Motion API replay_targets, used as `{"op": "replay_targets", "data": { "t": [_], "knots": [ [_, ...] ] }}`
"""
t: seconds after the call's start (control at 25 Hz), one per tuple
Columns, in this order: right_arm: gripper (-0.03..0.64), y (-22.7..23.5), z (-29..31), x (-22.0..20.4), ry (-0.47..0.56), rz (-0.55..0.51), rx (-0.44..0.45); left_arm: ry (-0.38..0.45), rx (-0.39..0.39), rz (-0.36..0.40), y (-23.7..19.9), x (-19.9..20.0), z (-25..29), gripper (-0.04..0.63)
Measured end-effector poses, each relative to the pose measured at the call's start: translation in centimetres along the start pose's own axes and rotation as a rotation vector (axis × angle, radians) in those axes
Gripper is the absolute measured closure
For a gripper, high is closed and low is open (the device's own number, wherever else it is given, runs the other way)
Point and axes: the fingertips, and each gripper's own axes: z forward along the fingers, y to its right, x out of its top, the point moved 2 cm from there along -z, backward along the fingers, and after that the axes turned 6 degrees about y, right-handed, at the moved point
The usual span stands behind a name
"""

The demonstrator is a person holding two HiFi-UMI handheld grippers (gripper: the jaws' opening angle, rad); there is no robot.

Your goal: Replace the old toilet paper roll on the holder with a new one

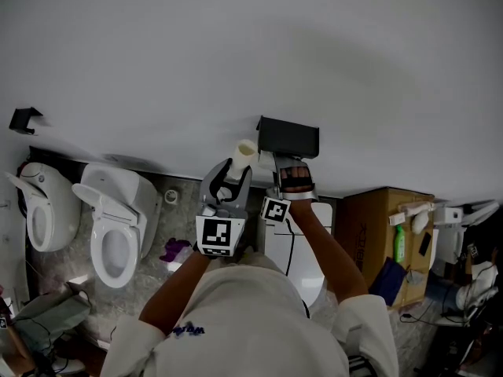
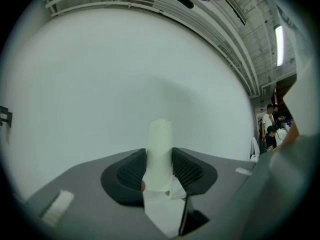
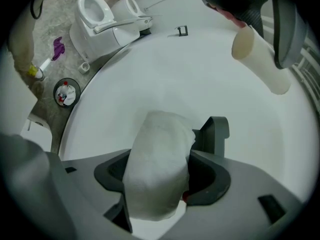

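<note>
The new roll [image 3: 157, 171] of white paper is sitting between the fingers [image 3: 214, 179] of the right gripper [image 3: 159, 181], which are pinching it from both sides; its soft side is bulging up above them. It is hanging close to the white wall [image 1: 236, 61]; the dark holder [image 1: 288, 136] is jutting from that wall just beyond the roll and slightly to its right. In the head view the right gripper is reaching up right beneath the holder. Left of the holder, the bare tube [image 2: 160, 151] of the old roll is standing upright between the fingers of the left gripper [image 2: 160, 170], which are squeezing its lower part. A scrap of paper [image 2: 162, 206] is hanging at the tube's near end. The tube is sitting near the wall but apart from the holder. Further out, two toilets [image 1: 118, 226] are standing on the mottled floor [image 1: 169, 214] at the left; a cardboard box [image 1: 376, 238] is standing at the right.
</note>
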Motion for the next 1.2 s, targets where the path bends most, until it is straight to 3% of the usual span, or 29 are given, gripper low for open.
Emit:
{"op": "replay_targets", "data": {
  "t": [0.16, 0.2, 0.24, 0.36, 0.52, 0.68, 0.8, 1.0, 1.2],
  "knots": [
    [0.302, 0.5, -0.2, 0.2, 0.01, 0.054, -0.028, 0.014, 0.0, -0.009, -0.2, 0.3, -0.7, 0.426],
    [0.27, 0.5, -0.5, 0.2, 0.015, 0.094, -0.028, 0.019, -0.003, -0.013, -0.2, 0.4, -0.8, 0.426],
    [0.216, 0.4, -0.9, 0.1, 0.017, 0.14, -0.021, 0.025, -0.007, -0.014, -0.2, 0.6, -0.9, 0.426],
    [0.16, 0.1, -3.0, 0.2, 0.025, 0.28, -0.011, 0.029, -0.022, -0.015, -0.2, 0.9, -1.4, 0.426],
    [0.164, 1.3, -7.7, -0.5, 0.037, 0.581, -0.038, 0.037, -0.047, -0.02, -0.4, 1.6, -1.9, 0.426],
    [0.272, 3.5, -12.6, -4.1, -0.007, 0.944, -0.119, 0.036, -0.087, -0.006, -0.4, 2.3, -2.5, 0.426],
    [0.347, 5.7, -16.1, -7.2, -0.019, 1.149, -0.22, 0.02, -0.107, 0.003, -0.6, 2.3, -3.1, 0.426],
    [0.45, 9.2, -21.2, -11.4, 0.033, 1.393, -0.387, 0.003, -0.114, -0.001, -0.8, 2.1, -3.4, 0.426],
    [0.591, 10.2, -24.9, -13.9, 0.008, 1.552, -0.489, -0.006, -0.117, -0.007, -0.9, 1.9, -3.1, 0.426]
  ]
}}
